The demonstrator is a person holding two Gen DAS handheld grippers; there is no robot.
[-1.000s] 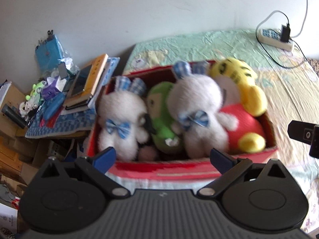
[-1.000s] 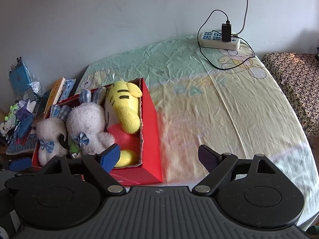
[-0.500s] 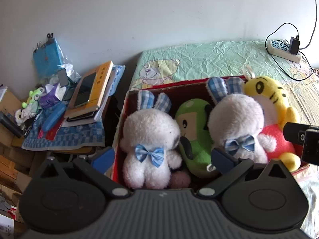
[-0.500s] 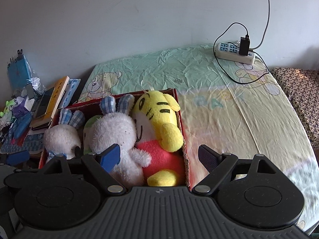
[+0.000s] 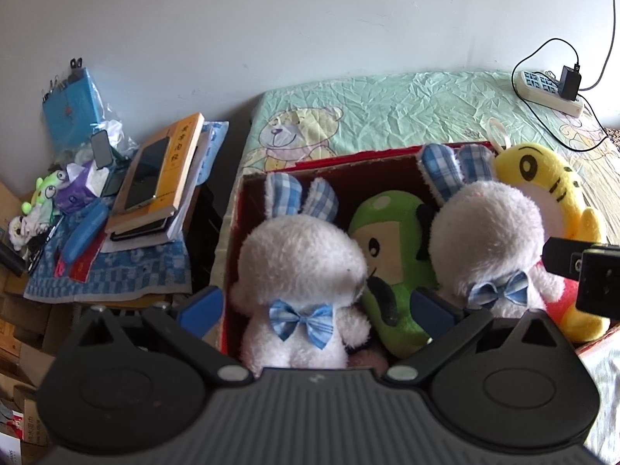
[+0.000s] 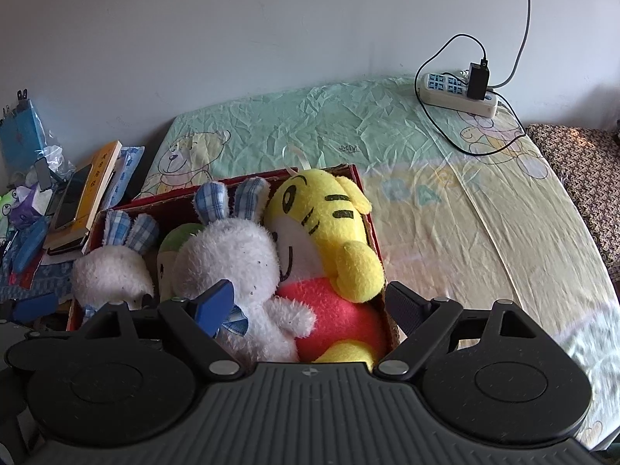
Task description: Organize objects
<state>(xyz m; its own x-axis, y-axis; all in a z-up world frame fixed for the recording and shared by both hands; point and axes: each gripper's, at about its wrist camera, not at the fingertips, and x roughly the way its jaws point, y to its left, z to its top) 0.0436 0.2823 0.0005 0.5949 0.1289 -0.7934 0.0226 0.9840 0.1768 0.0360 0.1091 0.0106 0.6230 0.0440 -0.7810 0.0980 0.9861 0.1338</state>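
Red cardboard box (image 5: 240,232) sits on your bed at its nine o'clock edge, packed with two white rabbits (image 5: 302,271), a green doll (image 5: 391,240) and a yellow tiger (image 6: 325,217). Your left gripper (image 5: 317,308) and right gripper (image 6: 310,306) hover with jaws spread wide, pinching nothing.

The box (image 5: 387,162) is red. Two white plush rabbits (image 5: 302,267) (image 5: 488,244) have blue-and-white checked ears and bow ties. Between them sits a green plush (image 5: 391,232) with a cream face. The tiger plush (image 6: 321,209) is yellow with black stripes and a coral-red body. The bedsheet (image 6: 348,124) is pale green and yellow with bear prints.
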